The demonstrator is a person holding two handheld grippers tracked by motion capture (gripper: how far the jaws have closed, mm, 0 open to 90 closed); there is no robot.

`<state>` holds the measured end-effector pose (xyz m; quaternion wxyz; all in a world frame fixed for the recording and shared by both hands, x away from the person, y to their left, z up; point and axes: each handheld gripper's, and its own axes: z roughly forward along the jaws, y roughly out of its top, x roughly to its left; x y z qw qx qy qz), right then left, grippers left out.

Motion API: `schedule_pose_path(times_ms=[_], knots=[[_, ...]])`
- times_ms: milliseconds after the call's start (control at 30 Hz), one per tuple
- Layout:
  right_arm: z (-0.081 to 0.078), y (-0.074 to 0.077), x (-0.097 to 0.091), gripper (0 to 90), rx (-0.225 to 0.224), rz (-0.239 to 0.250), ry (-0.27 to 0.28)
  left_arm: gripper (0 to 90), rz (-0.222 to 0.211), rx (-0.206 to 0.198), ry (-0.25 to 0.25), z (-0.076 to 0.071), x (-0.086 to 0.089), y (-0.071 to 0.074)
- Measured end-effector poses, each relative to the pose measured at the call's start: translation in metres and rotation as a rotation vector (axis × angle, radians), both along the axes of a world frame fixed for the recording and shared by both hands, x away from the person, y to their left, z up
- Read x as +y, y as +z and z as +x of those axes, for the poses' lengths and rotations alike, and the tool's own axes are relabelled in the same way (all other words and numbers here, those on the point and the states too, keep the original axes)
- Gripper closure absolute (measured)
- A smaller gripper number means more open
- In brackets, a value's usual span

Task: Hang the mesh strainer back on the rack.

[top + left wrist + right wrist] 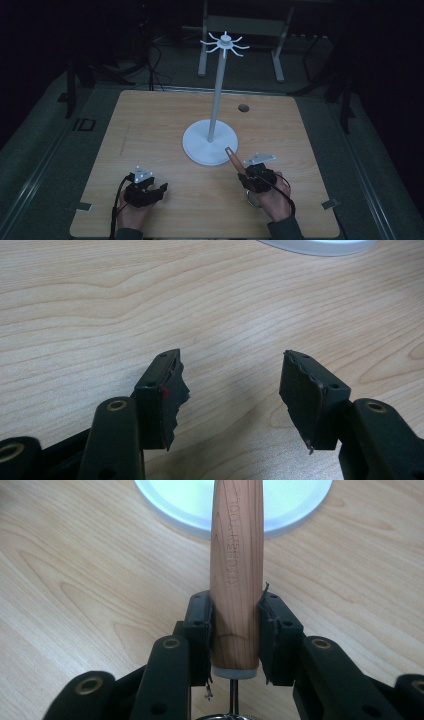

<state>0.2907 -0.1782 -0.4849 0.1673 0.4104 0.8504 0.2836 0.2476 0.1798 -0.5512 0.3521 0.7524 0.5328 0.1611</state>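
Right hand-held gripper (235,630) is clamped on a wooden handle (236,555): round, smooth, pale grain, faint engraved lettering along its length. Both black pads press its sides. A thin metal shank (233,695) leaves the handle's grey end cap below the jaws; what it ends in I can't tell. In the high view the handle (231,157) slants up just beside the stand base's near-right edge, tip over the rim.

Stand (216,107): white, flat round disc base, slim straight pole, spoked hook crown on top, matte finish.

Left hand-held gripper (232,390) is released, jaws spread wide with nothing between them; pad rubber is torn and ragged at the edges. It sits near the stand base, to its front-left (147,192).

Counter (150,130): light wood laminate, wavy grain, rounded corners, small dark round hole behind-right of the stand.
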Motion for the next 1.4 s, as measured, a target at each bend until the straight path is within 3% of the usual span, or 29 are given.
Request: schedule_pose_path(times_ms=[1400], knots=[[-0.003, 0.04, 0.014, 69.0, -0.243, 0.195, -0.019, 42.8, -0.003, -0.003, 0.0, 0.0, 0.0, 0.0]])
